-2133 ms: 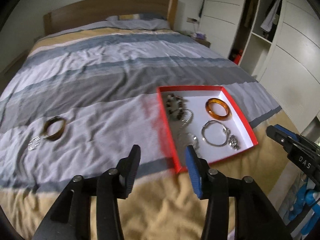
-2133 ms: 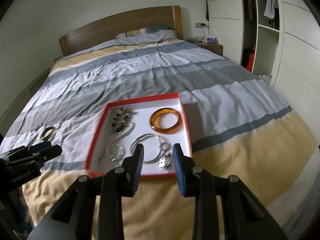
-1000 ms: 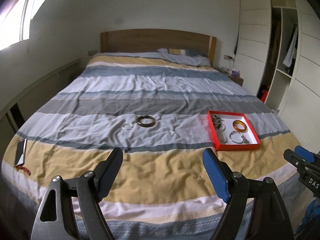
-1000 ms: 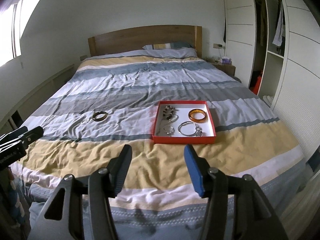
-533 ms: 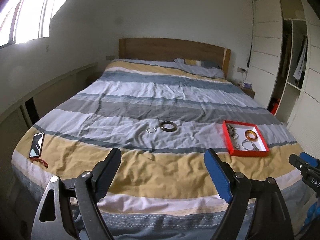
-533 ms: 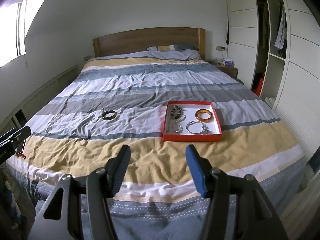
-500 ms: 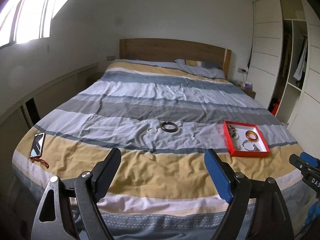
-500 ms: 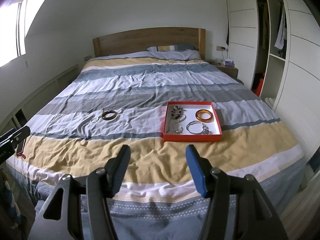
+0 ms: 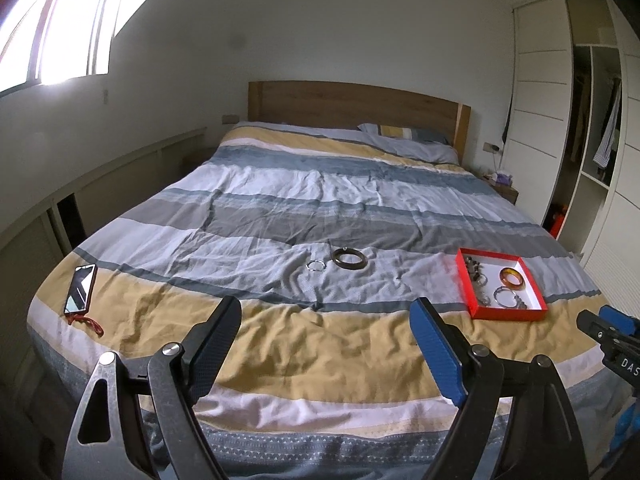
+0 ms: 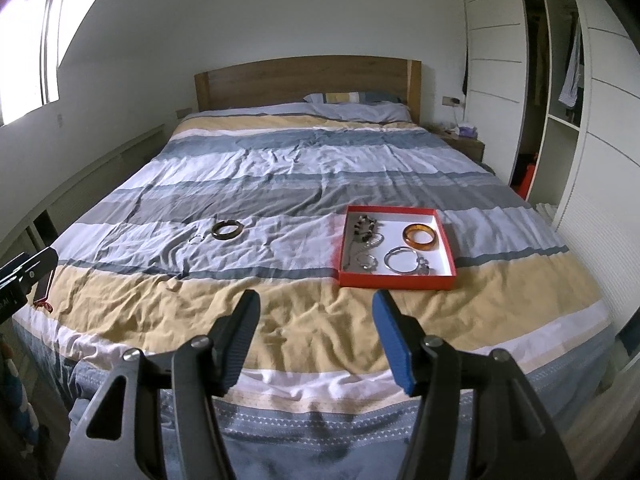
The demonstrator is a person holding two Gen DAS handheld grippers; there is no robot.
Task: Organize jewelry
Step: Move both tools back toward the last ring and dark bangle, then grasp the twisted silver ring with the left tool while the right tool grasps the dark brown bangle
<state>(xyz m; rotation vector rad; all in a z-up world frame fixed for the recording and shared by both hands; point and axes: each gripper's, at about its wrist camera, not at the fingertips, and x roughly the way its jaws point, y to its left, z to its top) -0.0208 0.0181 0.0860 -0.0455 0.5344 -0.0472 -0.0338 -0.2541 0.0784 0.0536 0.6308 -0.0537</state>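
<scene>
A red tray (image 10: 396,281) with a white inside lies on the striped bed and holds an amber bangle (image 10: 419,235), a silver bangle (image 10: 400,259) and beaded pieces. It also shows in the left wrist view (image 9: 508,313). A dark brown bangle (image 9: 349,258) and a small silver ring (image 9: 315,266) lie loose on the cover to its left; they show in the right wrist view too, the bangle (image 10: 227,229) and the ring (image 10: 195,240). My left gripper (image 9: 325,314) and right gripper (image 10: 316,306) are open, empty, held back beyond the bed's foot.
A phone (image 9: 80,288) with a red strap lies at the bed's front left corner. A white wardrobe (image 10: 600,120) stands to the right, a nightstand (image 10: 464,142) by the headboard, a low ledge along the left wall.
Both grippers have pulled back from close over the tray to beyond the foot of the bed and opened wider. The jewelry has not moved.
</scene>
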